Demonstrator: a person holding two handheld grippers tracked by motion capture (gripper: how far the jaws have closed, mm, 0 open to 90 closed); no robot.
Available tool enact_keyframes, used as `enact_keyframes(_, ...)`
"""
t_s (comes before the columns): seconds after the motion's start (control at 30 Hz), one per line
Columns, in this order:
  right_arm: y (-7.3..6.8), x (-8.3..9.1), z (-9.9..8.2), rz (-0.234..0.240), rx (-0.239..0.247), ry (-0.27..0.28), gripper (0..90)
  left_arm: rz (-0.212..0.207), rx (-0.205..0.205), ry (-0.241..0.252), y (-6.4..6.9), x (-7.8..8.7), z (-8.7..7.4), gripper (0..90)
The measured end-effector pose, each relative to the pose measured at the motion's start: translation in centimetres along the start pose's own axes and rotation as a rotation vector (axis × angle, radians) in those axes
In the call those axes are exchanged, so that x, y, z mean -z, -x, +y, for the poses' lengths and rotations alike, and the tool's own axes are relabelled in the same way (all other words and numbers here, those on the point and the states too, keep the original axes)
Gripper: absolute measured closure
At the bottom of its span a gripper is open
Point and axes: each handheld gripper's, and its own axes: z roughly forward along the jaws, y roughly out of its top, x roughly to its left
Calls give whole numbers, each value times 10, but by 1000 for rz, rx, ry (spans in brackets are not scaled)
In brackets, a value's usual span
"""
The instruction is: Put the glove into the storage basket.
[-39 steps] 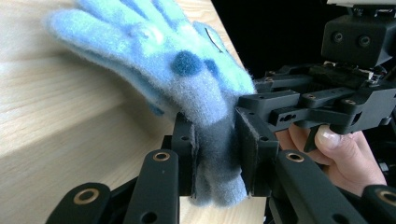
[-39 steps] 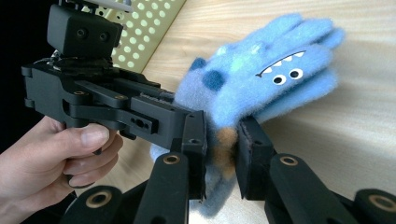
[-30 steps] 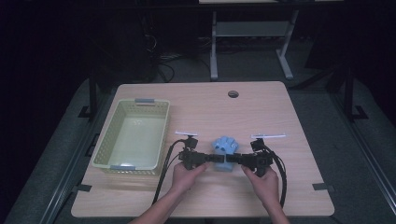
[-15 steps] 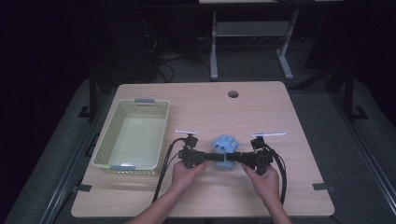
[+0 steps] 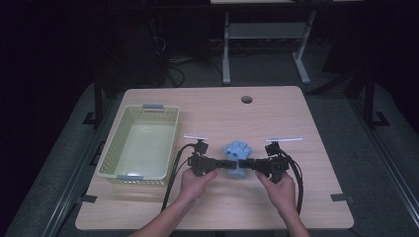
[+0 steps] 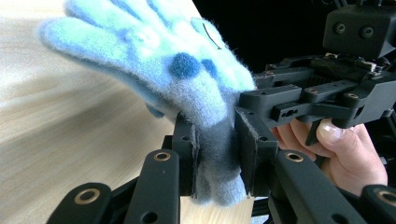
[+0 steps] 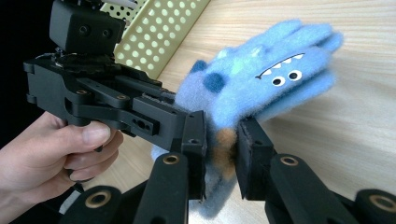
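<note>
The blue fleece monster glove (image 5: 236, 159) is held just above the table (image 5: 306, 123) between the two grippers, right of the yellow basket (image 5: 141, 143). The left gripper (image 6: 217, 154) and right gripper (image 7: 222, 156) are each nearly closed, pinching the cuff end. The glove is judged light, soft and limp, so the cuff is the recommended hold.

Basket (image 5: 141, 143) blocks left; bare table (image 5: 276, 111) ahead, right.
</note>
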Motion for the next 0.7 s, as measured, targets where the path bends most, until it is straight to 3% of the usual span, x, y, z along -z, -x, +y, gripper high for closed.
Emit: enact_keyframes(0.7,-21,-2,22,24,45,2,756,-5,-43,26,9,27,13,709)
